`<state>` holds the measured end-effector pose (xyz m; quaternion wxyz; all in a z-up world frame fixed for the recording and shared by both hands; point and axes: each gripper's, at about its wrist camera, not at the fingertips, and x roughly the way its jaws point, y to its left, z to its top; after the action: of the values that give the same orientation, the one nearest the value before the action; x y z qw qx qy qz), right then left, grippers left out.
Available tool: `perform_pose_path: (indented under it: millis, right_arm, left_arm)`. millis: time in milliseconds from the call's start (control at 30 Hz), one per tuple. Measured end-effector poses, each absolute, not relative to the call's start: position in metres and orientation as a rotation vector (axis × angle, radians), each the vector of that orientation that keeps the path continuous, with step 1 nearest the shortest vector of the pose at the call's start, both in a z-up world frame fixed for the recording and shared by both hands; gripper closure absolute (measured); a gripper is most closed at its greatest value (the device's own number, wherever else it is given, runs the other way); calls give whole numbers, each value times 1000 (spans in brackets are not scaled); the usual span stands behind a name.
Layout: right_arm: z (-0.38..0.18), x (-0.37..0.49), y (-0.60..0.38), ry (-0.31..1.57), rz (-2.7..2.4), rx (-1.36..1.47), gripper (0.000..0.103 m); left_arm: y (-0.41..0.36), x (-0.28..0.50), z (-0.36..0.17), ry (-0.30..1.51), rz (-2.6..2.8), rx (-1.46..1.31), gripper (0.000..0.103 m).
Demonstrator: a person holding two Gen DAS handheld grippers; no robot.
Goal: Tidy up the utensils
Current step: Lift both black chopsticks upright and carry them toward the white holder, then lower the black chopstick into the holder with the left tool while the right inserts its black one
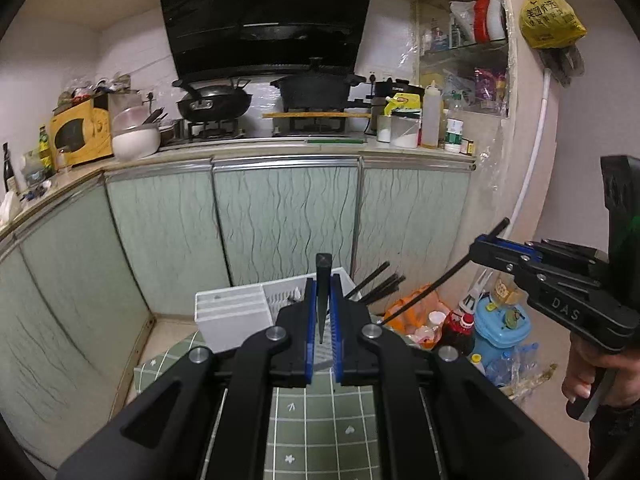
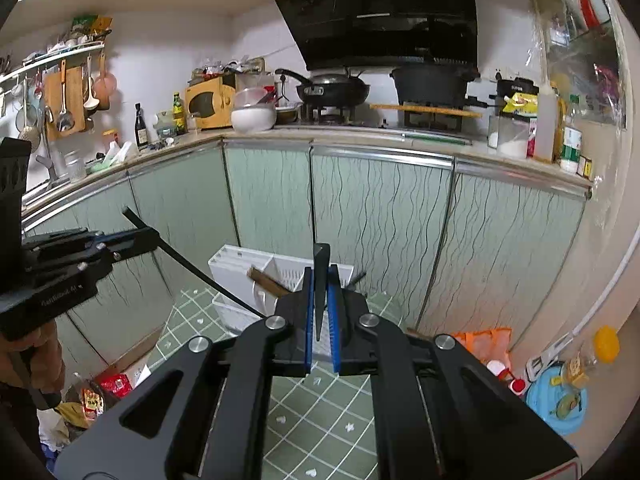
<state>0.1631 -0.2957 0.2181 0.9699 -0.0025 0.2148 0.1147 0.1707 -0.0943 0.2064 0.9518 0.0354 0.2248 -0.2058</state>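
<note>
My left tongs [image 1: 323, 312] clamp a black chopstick [image 1: 323, 280], and my right tongs [image 2: 321, 306] clamp another chopstick [image 2: 321, 276]. Both are raised, tilted down over the green desk [image 2: 320, 396]. Beyond stands the white utensil holder [image 1: 230, 312] holding chopsticks, open floor before the cabinets [image 1: 280, 216].

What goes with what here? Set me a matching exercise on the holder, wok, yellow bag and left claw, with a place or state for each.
Things:
1. holder
2. wok
3. yellow bag
4. left claw

Places or states:
a. hanging on the wall
b. shut on a black chopstick
c. on the stove
d. on the green cloth

Pairs: 1-d, 2-c, 3-a, 4-b
</note>
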Motion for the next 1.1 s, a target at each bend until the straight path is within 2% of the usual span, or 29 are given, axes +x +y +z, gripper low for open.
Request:
perform_pose_path:
  millis: [367, 1100]
  right_arm:
    - [227, 215, -293, 440, 245, -10, 97]
    - [157, 299, -288, 589, 260, 25, 97]
  left_arm:
    - [-117, 217, 212, 455, -450, 87, 95]
    - [-136, 286, 149, 612, -468, 90, 95]
